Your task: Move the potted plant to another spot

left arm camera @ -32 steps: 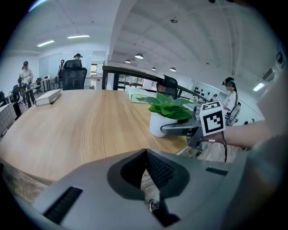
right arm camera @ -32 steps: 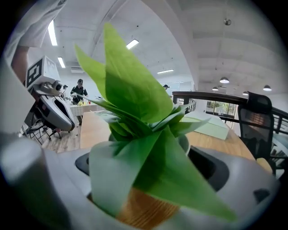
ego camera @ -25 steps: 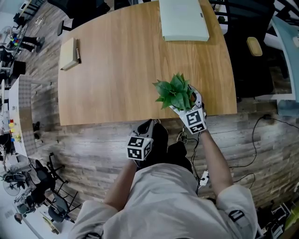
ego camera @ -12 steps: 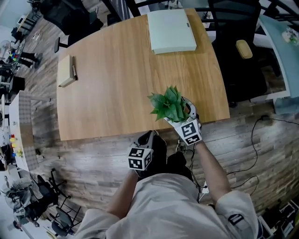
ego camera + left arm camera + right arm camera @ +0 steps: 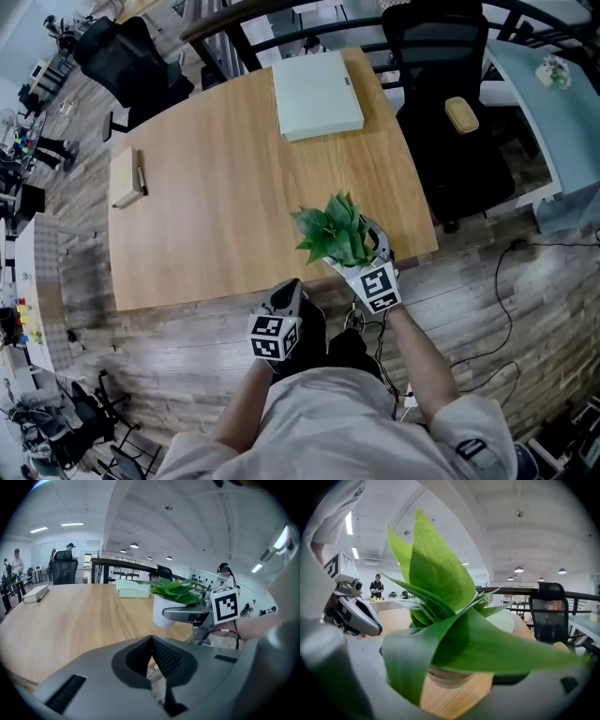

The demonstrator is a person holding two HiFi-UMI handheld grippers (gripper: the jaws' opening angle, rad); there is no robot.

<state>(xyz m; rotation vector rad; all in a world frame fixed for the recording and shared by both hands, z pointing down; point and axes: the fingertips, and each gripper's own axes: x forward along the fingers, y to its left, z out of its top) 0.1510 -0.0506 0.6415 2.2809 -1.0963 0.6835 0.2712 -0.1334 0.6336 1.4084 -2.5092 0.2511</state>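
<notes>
1. Grip: the right gripper (image 5: pixel 367 242) is clamped on the green leafy potted plant (image 5: pixel 333 230) (round white pot). One jaw sits on each side of the pot wall, under the leaves, so the load goes through the pot and the foliage isn't crushed.
2. Location: the plant is at the near right corner of the light wooden round-edged table (image 5: pixel 216 187), just inside the edge closest to the person. I can't tell whether the pot base is touching the wood or just off it.
3. The left gripper (image 5: pixel 289 292) has its jaws together with nothing between them. It is held low, off the table in front of the torso. My read is that it's parked out of the way, since this is a one-gripper carry.
4. Leaves fill most of the right gripper view, so that view is poor for picking a landing spot. The head view is the better one.
5. Most of the tabletop is bare. The pale green flat rectangular box (image 5: pixel 317 82) sits at the far end. The tan notebook with a dark pen (image 5: pixel 127 176) sits at the left edge. Both are well apart from the plant.
6. Judgement: the grasp is done and the carry is next. It looks top-heavy, so keep the pot upright. The risks are tilt or slip in the side grip, and the table edge just beside it.
</notes>
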